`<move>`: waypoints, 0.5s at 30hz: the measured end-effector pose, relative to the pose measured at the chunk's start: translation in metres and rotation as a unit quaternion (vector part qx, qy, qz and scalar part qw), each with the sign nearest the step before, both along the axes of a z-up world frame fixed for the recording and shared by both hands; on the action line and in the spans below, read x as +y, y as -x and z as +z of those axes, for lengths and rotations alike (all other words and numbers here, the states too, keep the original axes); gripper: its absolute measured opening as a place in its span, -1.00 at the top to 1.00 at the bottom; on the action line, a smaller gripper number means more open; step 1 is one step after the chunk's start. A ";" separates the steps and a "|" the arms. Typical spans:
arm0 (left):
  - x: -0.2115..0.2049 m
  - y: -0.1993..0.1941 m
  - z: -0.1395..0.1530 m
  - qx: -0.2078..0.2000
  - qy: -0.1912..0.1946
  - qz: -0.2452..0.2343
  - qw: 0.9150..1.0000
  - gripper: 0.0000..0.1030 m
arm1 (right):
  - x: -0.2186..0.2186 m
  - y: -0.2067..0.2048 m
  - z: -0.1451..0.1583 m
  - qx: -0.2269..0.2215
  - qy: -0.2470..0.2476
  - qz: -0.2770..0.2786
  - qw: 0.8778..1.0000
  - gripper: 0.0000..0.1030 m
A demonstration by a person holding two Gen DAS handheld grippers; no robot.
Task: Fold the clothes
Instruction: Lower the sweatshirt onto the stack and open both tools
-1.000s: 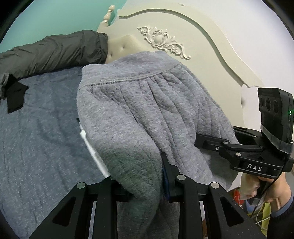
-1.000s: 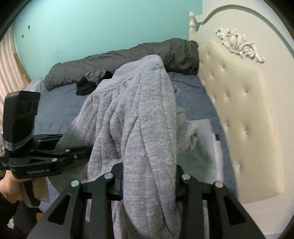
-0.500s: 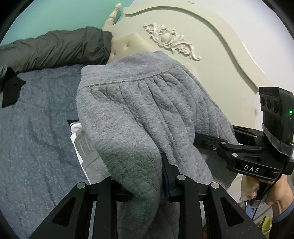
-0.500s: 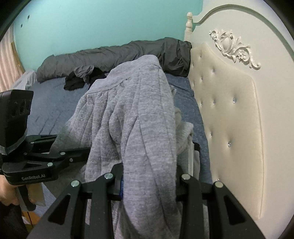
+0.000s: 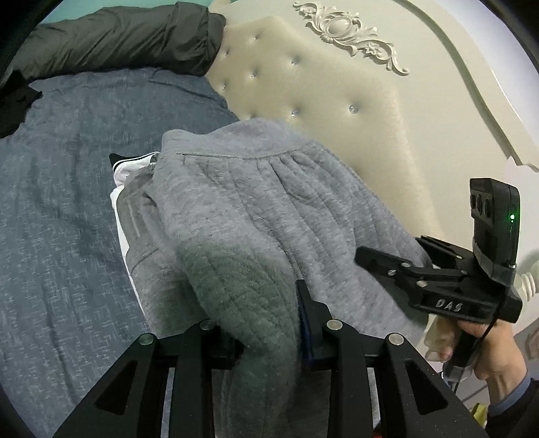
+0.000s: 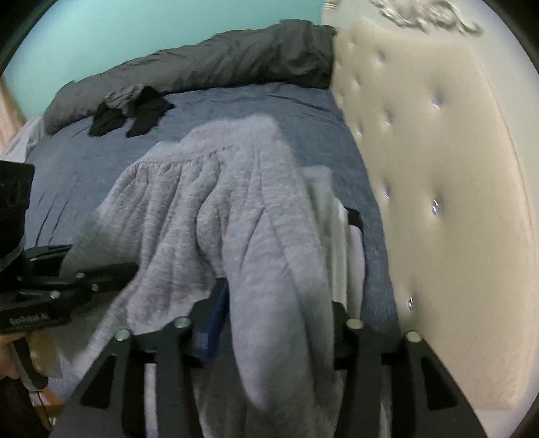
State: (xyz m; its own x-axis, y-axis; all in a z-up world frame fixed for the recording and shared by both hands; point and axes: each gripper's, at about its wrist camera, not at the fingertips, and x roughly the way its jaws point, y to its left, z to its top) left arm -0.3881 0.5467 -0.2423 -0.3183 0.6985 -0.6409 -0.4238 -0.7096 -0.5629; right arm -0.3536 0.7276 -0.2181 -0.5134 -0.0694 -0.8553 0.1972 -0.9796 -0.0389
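Since the earlier frames, we have brought the grey quilted fleece garment [image 5: 256, 209] lower, so that the cream tufted headboard [image 5: 323, 94] now shows above it in the left wrist view and more of the blue-grey bed cover [image 5: 64, 188] lies bare at the left of the frame. We hold the garment bunched at the centre of both views, draped over a folded white and grey cloth [image 5: 129, 202] that lies on the bed.

Our left gripper [image 5: 266, 323] at the bottom of its frame pinches a thick fold of the fleece between narrow fingers. Our right gripper [image 6: 273, 323] has just been opening; its fingers stand wider, with the fleece still between them, and motion blur keeps us from telling whether the pads press on it. A hand [image 5: 485, 340] grips that tool's handle at the lower right of the left wrist view.

Farther out, a dark grey puffy duvet [image 6: 215, 64] lies along the teal wall [image 6: 141, 27] at the top, with black crumpled clothing [image 6: 134, 114] just below it on the bed cover.
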 end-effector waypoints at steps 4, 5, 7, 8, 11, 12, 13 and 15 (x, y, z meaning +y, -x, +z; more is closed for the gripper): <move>-0.007 -0.002 0.007 -0.001 -0.003 0.001 1.000 0.30 | 0.011 -0.007 0.006 0.025 0.001 -0.024 0.999 -0.32; -0.009 -0.001 0.011 0.003 0.000 0.002 1.000 0.25 | 0.012 -0.009 0.007 0.030 -0.002 -0.025 0.999 -0.32; -0.015 0.002 0.020 0.010 0.005 0.005 1.000 0.23 | 0.012 -0.013 0.012 0.044 -0.009 -0.032 0.998 -0.32; -0.018 0.002 0.024 0.015 0.009 0.007 1.000 0.23 | 0.013 -0.015 0.015 0.051 -0.011 -0.039 0.998 -0.32; -0.032 0.006 0.034 0.036 0.023 0.017 0.999 0.23 | 0.021 -0.019 0.023 0.068 -0.010 -0.061 0.996 -0.32; -0.036 0.006 0.038 0.045 0.029 0.019 0.998 0.23 | 0.023 -0.023 0.027 0.076 -0.009 -0.066 0.995 -0.32; -0.040 0.006 0.041 0.052 0.034 0.019 0.998 0.23 | 0.025 -0.026 0.031 0.084 -0.007 -0.071 0.994 -0.32; -0.043 0.003 0.047 0.063 0.039 0.016 0.997 0.23 | 0.027 -0.032 0.042 0.103 -0.013 -0.081 0.991 -0.27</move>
State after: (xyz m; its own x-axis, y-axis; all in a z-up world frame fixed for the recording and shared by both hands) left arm -0.3909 0.5034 -0.1955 -0.4221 0.6366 -0.6455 -0.4641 -0.7633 -0.4493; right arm -0.3216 0.7551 -0.1766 -0.6798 0.0497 -0.7317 0.0219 -0.9959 -0.0880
